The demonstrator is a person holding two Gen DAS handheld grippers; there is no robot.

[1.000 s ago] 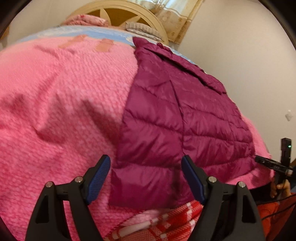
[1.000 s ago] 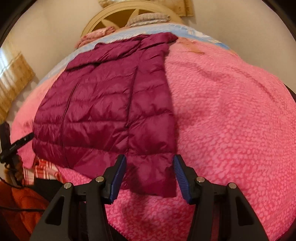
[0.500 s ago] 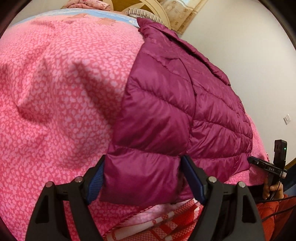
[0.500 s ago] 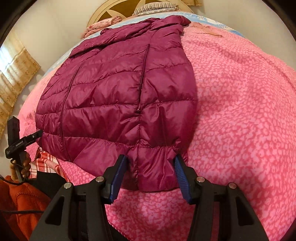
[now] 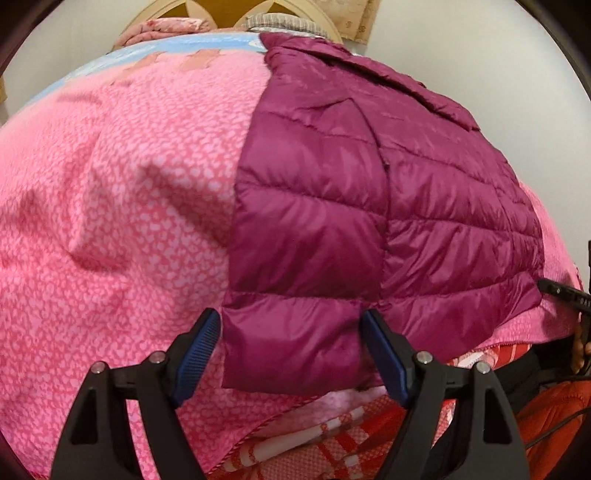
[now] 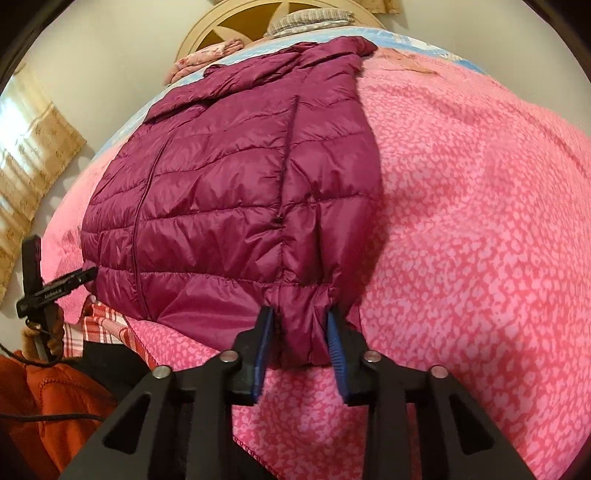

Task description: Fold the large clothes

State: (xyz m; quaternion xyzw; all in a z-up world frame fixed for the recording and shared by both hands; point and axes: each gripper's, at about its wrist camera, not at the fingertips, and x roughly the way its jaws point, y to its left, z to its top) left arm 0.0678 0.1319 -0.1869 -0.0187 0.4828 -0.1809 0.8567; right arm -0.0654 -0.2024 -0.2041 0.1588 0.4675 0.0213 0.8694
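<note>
Across the left wrist view, a magenta quilted puffer jacket (image 5: 369, 192) lies flat on a pink patterned blanket (image 5: 110, 221) that covers the bed, its collar toward the arched cream headboard (image 5: 236, 14) and its hem toward the camera. The left gripper (image 5: 291, 354) stands released, its blue pads (image 5: 195, 354) spread wide on either side of the cuff end of a sleeve (image 5: 295, 343) that lies along the jacket's edge; neither pad presses the fabric. A red-and-white checked cloth (image 5: 332, 439) shows below the blanket's edge, and orange fabric (image 5: 554, 417) fills the lower right corner. The other gripper's black body (image 5: 565, 295) pokes in at the right edge.

Seen from the right wrist camera, the same jacket (image 6: 229, 184) spreads over the blanket (image 6: 480, 221), with the headboard (image 6: 258, 22) and a folded pillow (image 6: 314, 20) beyond it. The right gripper (image 6: 299, 343) is closing, its blue pads (image 6: 264, 339) squeezing the cuff of the other sleeve (image 6: 303, 321), which bunches and puckers between them. A beige curtain (image 6: 33, 155) hangs at the left, and the left gripper's black frame (image 6: 48, 291) sits near the jacket's far hem corner.
</note>
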